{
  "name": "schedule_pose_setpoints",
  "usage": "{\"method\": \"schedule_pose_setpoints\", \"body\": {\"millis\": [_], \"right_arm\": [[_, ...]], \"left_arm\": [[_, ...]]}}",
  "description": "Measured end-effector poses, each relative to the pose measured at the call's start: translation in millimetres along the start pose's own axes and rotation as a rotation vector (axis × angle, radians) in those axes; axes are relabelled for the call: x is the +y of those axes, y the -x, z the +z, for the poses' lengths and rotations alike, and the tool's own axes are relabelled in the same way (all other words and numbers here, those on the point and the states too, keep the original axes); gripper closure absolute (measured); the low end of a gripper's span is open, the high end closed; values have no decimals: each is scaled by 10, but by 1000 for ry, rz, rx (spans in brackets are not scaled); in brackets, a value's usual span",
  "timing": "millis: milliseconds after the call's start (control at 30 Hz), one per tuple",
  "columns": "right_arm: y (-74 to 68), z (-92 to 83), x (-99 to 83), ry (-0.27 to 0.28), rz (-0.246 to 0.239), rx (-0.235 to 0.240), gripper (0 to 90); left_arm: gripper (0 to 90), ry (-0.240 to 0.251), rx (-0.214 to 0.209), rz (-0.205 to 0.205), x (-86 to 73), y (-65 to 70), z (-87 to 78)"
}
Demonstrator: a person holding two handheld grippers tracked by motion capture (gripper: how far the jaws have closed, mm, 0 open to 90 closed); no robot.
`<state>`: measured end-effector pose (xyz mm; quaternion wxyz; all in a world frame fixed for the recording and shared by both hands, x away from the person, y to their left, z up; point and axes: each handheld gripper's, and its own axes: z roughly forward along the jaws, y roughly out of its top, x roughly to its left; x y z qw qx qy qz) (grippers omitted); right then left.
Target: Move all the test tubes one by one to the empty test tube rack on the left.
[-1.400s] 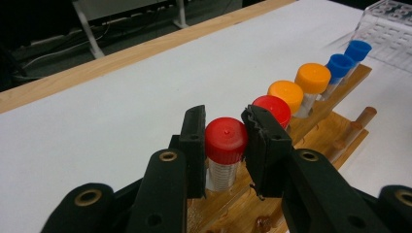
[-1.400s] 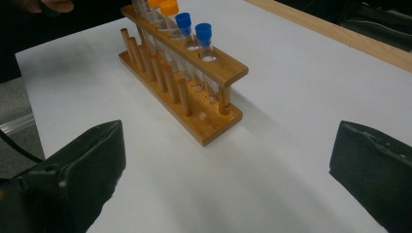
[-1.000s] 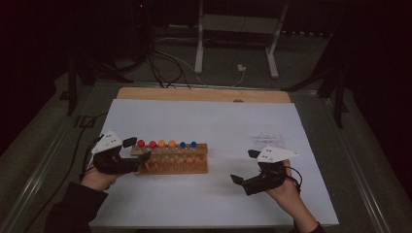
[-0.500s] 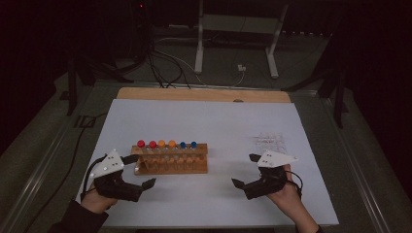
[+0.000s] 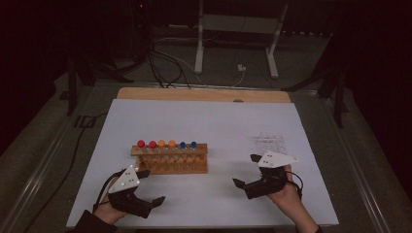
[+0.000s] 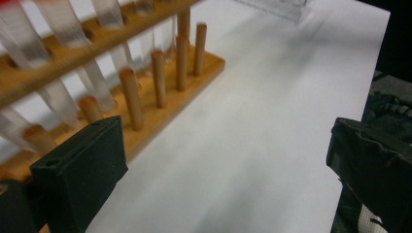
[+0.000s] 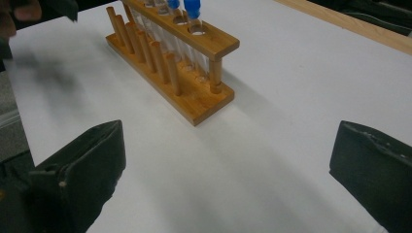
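- Left gripper [image 5: 151,187]: jaws spread wide, having just been opening, with nothing between them. Sits at 7 o'clock of the wooden rack [image 5: 170,158], near its front edge, apart from it.
- Right gripper [image 5: 247,170]: jaws spread wide, empty; rests at 3 o'clock of the rack, well apart, on the white sheet [image 5: 218,121].
- Wooden rack: stands left of centre on the sheet, upright, long side facing the person. Holds 6 capped tubes in 1 row: red caps [image 5: 146,143] at the 9 o'clock end, orange caps [image 5: 166,143] in the middle, blue caps [image 5: 188,144] at the 3 o'clock end. A row of pegs [image 6: 158,77] runs along the front of the base.
- Step in hand, judged: the loaded rack looks complete and both tongs are free; good practice is to keep each gripper clear of the pegs and off the rack's base so nothing is nudged.
- High view: gives cap colours and the whole layout, plus a clear plastic rack [image 5: 269,141] at 12 o'clock of the right gripper.
- Left gripper view: gives the tubes' clear glass [image 6: 104,94], blurred, and how close the near pad [image 6: 80,177] stands to the base.
- Right gripper view: gives the rack's blue end [image 7: 194,9] and 1 empty hole [image 7: 198,30] in the top bar.
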<state>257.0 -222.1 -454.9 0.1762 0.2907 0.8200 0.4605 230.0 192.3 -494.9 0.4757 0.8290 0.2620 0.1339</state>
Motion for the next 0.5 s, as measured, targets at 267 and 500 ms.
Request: {"method": "schedule_pose_setpoints", "body": {"millis": [267, 500], "right_arm": [[23, 10, -16, 6, 6, -4, 0], [24, 31, -28, 1, 4, -7, 0]], "left_arm": [[17, -20, -25, -7, -126, 11, 154], [17, -54, -55, 22, -138, 54, 231]]}}
